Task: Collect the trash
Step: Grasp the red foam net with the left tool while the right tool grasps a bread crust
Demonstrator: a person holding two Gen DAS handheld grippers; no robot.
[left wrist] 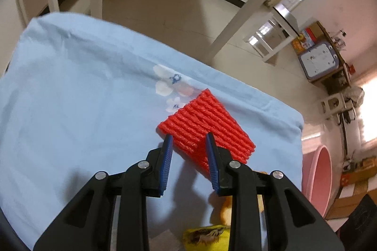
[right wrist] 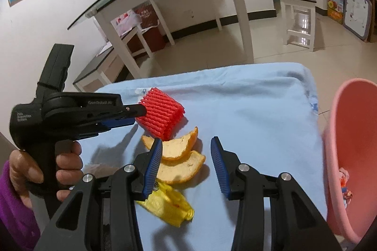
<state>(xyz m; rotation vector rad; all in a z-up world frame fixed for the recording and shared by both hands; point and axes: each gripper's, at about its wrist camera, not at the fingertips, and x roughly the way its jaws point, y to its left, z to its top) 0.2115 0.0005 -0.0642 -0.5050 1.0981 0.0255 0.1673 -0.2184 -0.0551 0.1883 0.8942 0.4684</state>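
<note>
- There is one red foam net point(right wrist: 162, 113), two orange peels point(right wrist: 179, 159), one yellow wrapper point(right wrist: 169, 204) and one pink tub point(right wrist: 351, 156).
- They all sit on or next to a table with a light blue cloth point(right wrist: 247, 123).
- The left gripper point(left wrist: 188, 138) has its two blue fingers point(left wrist: 166, 163) on each side of the near edge of the net.
- From the left camera, the fingers look a bit apart with the red net between them. I cannot tell if they are squeezing it.
- From the right camera, the net looks lifted a little off the cloth at the tip of the left gripper point(right wrist: 139, 111), but that is hard to be sure of.
- A hand point(right wrist: 47, 168) in a purple sleeve holds the left gripper's handle.
- The right gripper point(right wrist: 186, 145) is spread wide and holds nothing.
- The peels lie between and just past its fingers, one peel touching the other.
- The left finger hides part of the peels and part of the wrapper.
- The wrapper is near the bottom, under the right gripper, and looks blurry.
- The tub stands at the right side of the table and is cut off by the picture edge.
- Some small bits are inside the tub, too small to make out.
- In the left camera only a bit of peel point(left wrist: 223, 208) and the wrapper point(left wrist: 207, 236) show, low down behind the gripper.
</note>
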